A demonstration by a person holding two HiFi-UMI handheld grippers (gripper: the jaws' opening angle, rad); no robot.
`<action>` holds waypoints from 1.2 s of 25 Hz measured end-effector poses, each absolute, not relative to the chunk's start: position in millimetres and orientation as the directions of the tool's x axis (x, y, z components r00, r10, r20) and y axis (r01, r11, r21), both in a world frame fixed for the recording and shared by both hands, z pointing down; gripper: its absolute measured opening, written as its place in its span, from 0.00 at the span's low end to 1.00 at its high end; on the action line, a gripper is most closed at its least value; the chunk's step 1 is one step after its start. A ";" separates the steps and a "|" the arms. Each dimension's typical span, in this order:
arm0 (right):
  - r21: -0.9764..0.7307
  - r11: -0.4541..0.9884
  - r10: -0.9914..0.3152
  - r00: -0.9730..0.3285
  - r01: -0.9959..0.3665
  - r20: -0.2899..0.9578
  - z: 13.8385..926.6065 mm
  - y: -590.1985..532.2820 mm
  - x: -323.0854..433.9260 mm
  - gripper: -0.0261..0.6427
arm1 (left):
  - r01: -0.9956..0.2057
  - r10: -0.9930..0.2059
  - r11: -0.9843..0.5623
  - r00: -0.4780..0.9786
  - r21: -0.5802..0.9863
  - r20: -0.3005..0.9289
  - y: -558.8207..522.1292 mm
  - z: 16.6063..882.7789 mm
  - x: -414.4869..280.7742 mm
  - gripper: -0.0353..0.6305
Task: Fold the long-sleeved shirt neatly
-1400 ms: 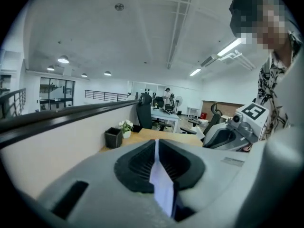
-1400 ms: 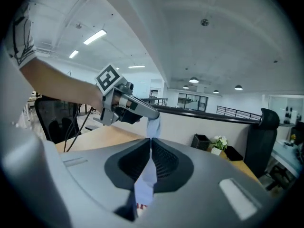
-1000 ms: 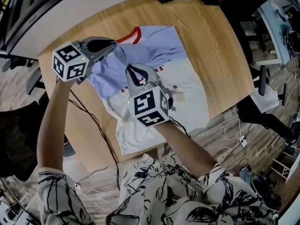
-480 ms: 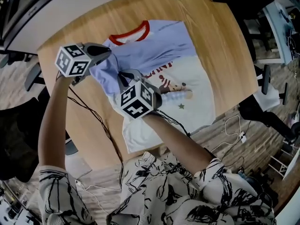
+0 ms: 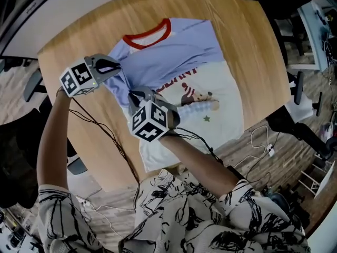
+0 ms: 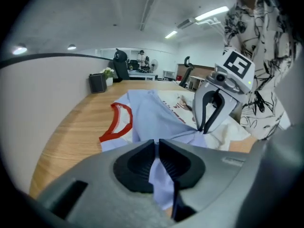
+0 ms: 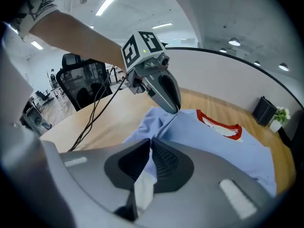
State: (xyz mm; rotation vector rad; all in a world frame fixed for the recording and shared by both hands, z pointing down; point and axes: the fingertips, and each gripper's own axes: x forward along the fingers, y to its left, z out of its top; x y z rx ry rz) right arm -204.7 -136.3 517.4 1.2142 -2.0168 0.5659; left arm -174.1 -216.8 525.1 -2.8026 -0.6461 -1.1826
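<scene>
The long-sleeved shirt (image 5: 184, 62) lies on the wooden table (image 5: 247, 46), light blue above with a red collar (image 5: 147, 36), white below with a printed figure. My left gripper (image 5: 117, 67) is shut on the blue fabric of the shirt's left sleeve side (image 6: 159, 177). My right gripper (image 5: 136, 95) is shut on the same fold a little lower, where blue meets white (image 7: 142, 182). Both hold the fabric low over the shirt's left edge. In the left gripper view the right gripper (image 6: 205, 129) pinches blue cloth; in the right gripper view the left gripper (image 7: 176, 112) does the same.
Black cables (image 5: 105, 133) trail from the grippers over the table's near left edge. A small black box (image 6: 97, 83) and a potted plant (image 7: 278, 118) stand at the table's far end. Office chairs (image 7: 83, 84) stand beyond the left side.
Both grippers have come down and toward the left with the held fold. The shirt now lies flatter and more spread out, its collar and print uncovered.
</scene>
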 end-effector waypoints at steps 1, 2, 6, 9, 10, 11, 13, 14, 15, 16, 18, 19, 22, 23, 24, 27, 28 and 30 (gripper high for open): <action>-0.001 0.469 -0.578 -0.308 -0.883 0.755 517.3 -134.3 -208.1 0.08 | 0.411 0.372 -0.904 0.620 0.118 0.691 -214.9 525.7 -178.8 0.11; 0.010 0.475 -0.577 -0.304 -0.880 0.758 518.5 -132.4 -211.2 0.08 | 0.428 0.379 -0.897 0.615 0.111 0.691 -213.6 526.9 -183.0 0.11; 0.016 0.475 -0.563 -0.290 -0.880 0.774 529.5 -127.3 -217.0 0.08 | 0.446 0.408 -0.884 0.591 0.139 0.696 -208.4 533.9 -192.6 0.11; 0.015 0.472 -0.562 -0.288 -0.882 0.775 535.3 -128.8 -218.0 0.08 | 0.458 0.402 -0.879 0.562 0.133 0.722 -209.3 542.5 -198.2 0.11; 0.005 0.478 -0.559 -0.300 -0.878 0.773 536.8 -129.0 -220.3 0.09 | 0.459 0.400 -0.878 0.551 0.134 0.732 -209.5 545.4 -200.6 0.11; -0.015 0.489 -0.552 -0.323 -0.872 0.769 538.2 -128.2 -224.4 0.11 | 0.459 0.404 -0.877 0.541 0.144 0.738 -208.6 547.4 -203.0 0.16; -0.072 0.515 -0.533 -0.385 -0.854 0.753 538.1 -124.1 -235.5 0.27 | 0.449 0.422 -0.875 0.527 0.180 0.738 -204.1 548.3 -208.0 0.29; -0.090 0.525 -0.530 -0.408 -0.846 0.743 536.2 -121.9 -240.0 0.36 | 0.443 0.430 -0.875 0.526 0.196 0.733 -201.4 547.2 -210.3 0.33; -0.095 0.533 -0.533 -0.421 -0.841 0.734 533.5 -119.7 -242.9 0.38 | 0.437 0.432 -0.876 0.530 0.202 0.729 -198.5 545.5 -212.5 0.38; -0.094 0.538 -0.539 -0.428 -0.838 0.725 530.5 -117.4 -244.7 0.38 | 0.433 0.427 -0.880 0.538 0.196 0.727 -195.6 543.6 -214.7 0.39; -0.094 0.543 -0.553 -0.440 -0.835 0.708 524.2 -112.9 -246.2 0.40 | 0.423 0.400 -0.891 0.561 0.165 0.725 -190.0 538.4 -219.2 0.41; -0.095 0.547 -0.560 -0.448 -0.832 0.698 520.0 -111.0 -246.2 0.40 | 0.415 0.383 -0.898 0.576 0.146 0.722 -187.4 534.1 -220.4 0.42; -0.090 0.584 -0.570 -0.487 -0.807 0.661 502.8 -102.5 -244.6 0.42 | 0.372 0.318 -0.923 0.607 0.092 0.728 -182.1 520.8 -224.7 0.42; -0.091 0.598 -0.573 -0.504 -0.796 0.646 495.8 -98.2 -242.5 0.43 | 0.346 0.287 -0.935 0.617 0.075 0.733 -181.8 516.9 -227.0 0.42; -0.090 0.609 -0.579 -0.519 -0.788 0.629 487.9 -93.6 -238.7 0.43 | 0.311 0.254 -0.949 0.631 0.061 0.733 -181.6 511.5 -228.8 0.42; -0.073 0.625 -0.616 -0.549 -0.777 0.565 458.3 -79.0 -215.5 0.43 | 0.159 0.149 -0.986 0.711 0.049 0.687 -174.9 480.8 -230.6 0.43; -0.060 0.625 -0.632 -0.550 -0.778 0.547 448.9 -73.2 -203.8 0.43 | 0.098 0.106 -0.994 0.740 0.050 0.664 -169.8 470.0 -231.6 0.44; -0.018 0.614 -0.665 -0.529 -0.789 0.528 435.1 -58.4 -172.9 0.43 | -0.046 -0.001 -0.997 0.789 0.057 0.614 -155.7 453.6 -235.0 0.44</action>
